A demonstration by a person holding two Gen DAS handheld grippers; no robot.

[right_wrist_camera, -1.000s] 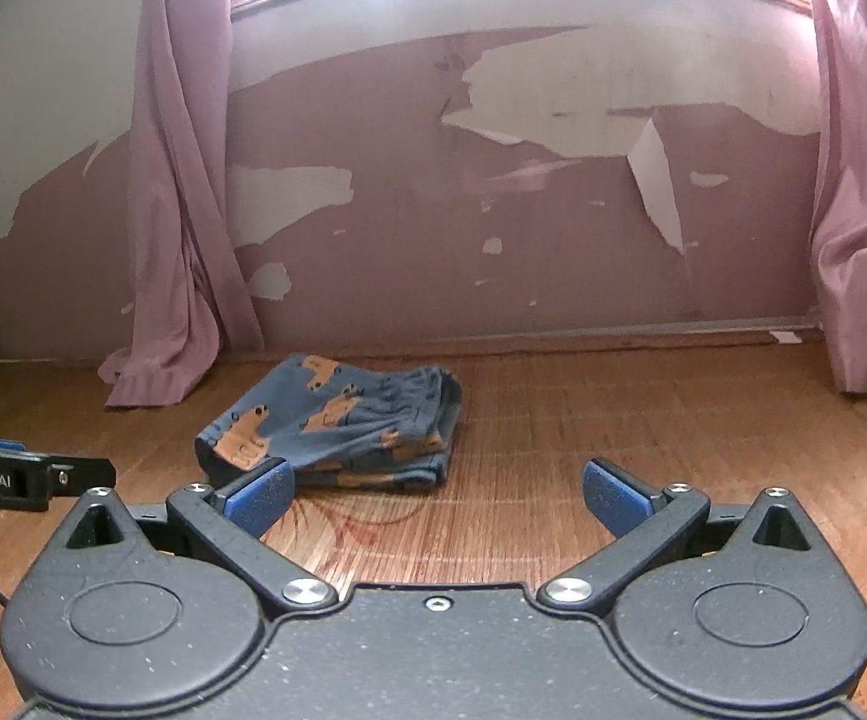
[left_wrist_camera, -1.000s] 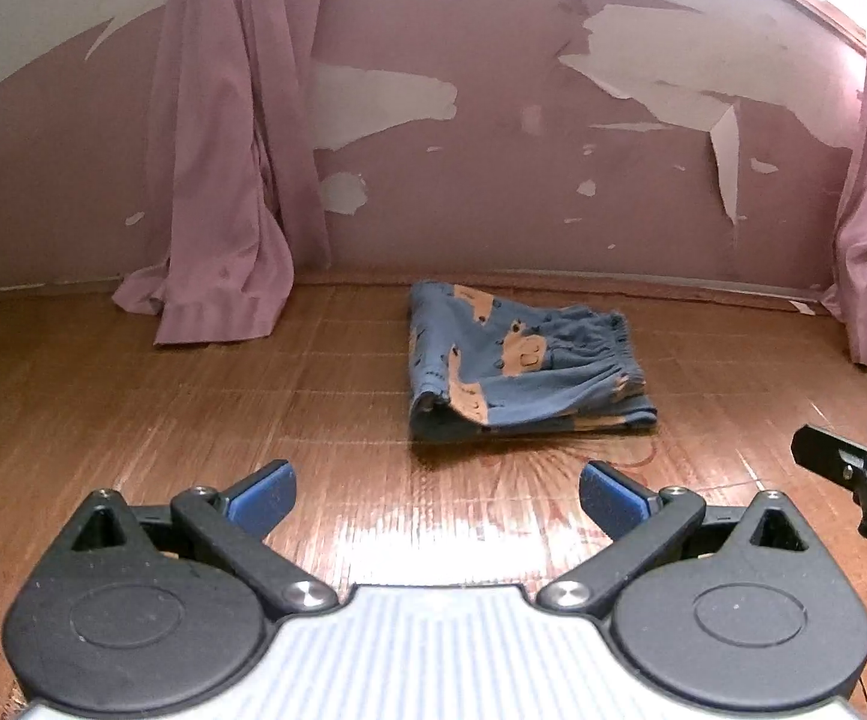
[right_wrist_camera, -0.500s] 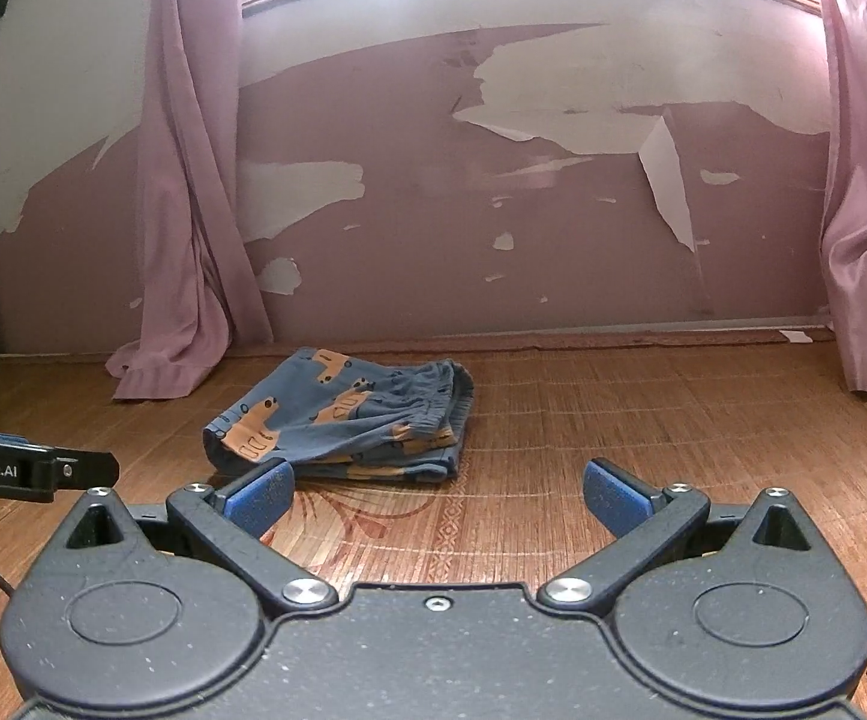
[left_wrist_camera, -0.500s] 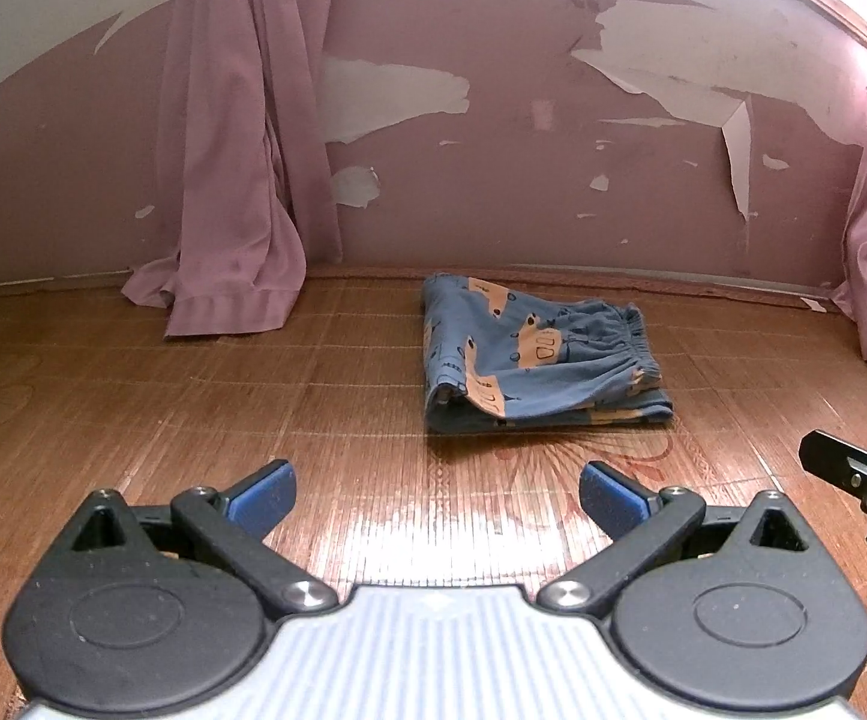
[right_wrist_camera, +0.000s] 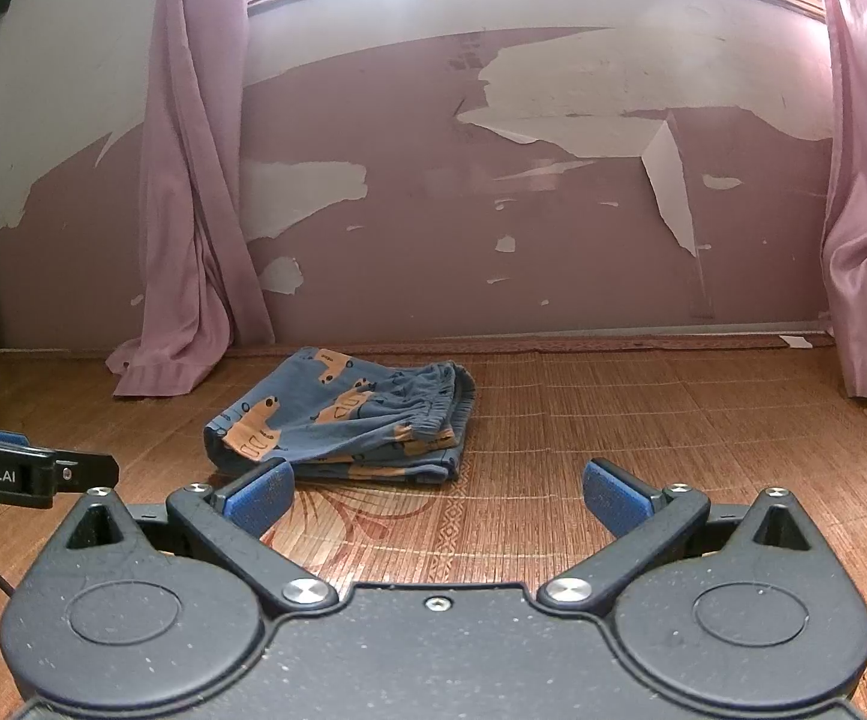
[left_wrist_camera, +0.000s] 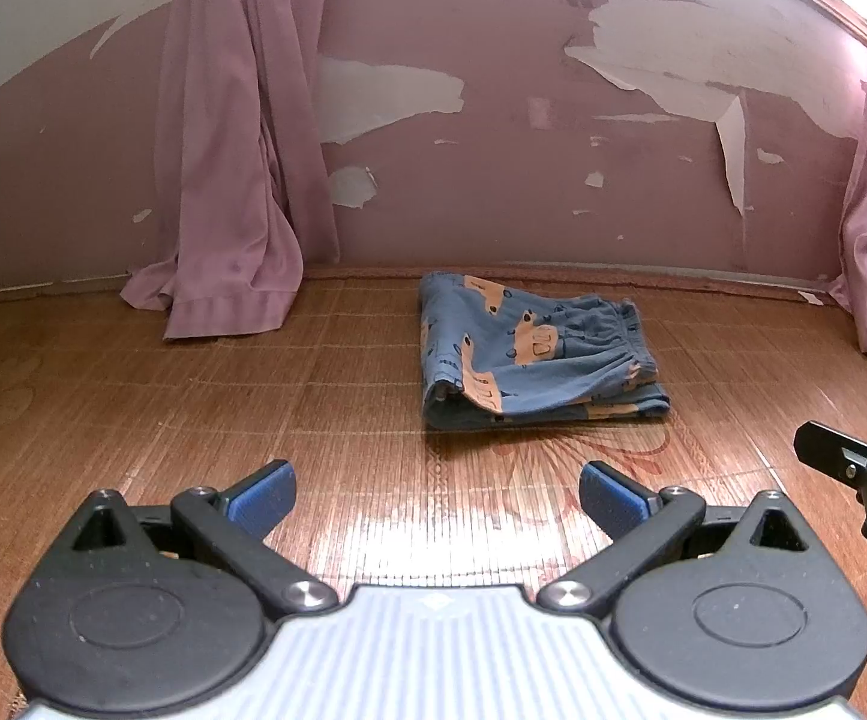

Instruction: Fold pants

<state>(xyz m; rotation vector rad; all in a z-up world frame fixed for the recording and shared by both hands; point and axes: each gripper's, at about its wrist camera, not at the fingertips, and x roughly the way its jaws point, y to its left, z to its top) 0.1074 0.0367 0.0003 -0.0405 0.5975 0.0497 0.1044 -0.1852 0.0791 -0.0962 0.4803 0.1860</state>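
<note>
Pants (left_wrist_camera: 538, 354) already sit in a compact folded stack on the floor mat (left_wrist_camera: 253, 420), near the wall, w/ waistband on the right. Left tongs (left_wrist_camera: 430, 495) and right tongs (right_wrist_camera: 436, 489) both spread wide, holding nothing, well short of the fabric. Imo just tidy any loose edge, don't drag the stack.

The pants (left_wrist_camera: 529, 354) are blue with an orange car print. Around them the mat (left_wrist_camera: 253, 408) is brown, woven, with a reddish flower motif. Behind them the wall (right_wrist_camera: 409, 192) is mauve with white peeled patches; the curtains (right_wrist_camera: 193, 192) are pink.
</note>
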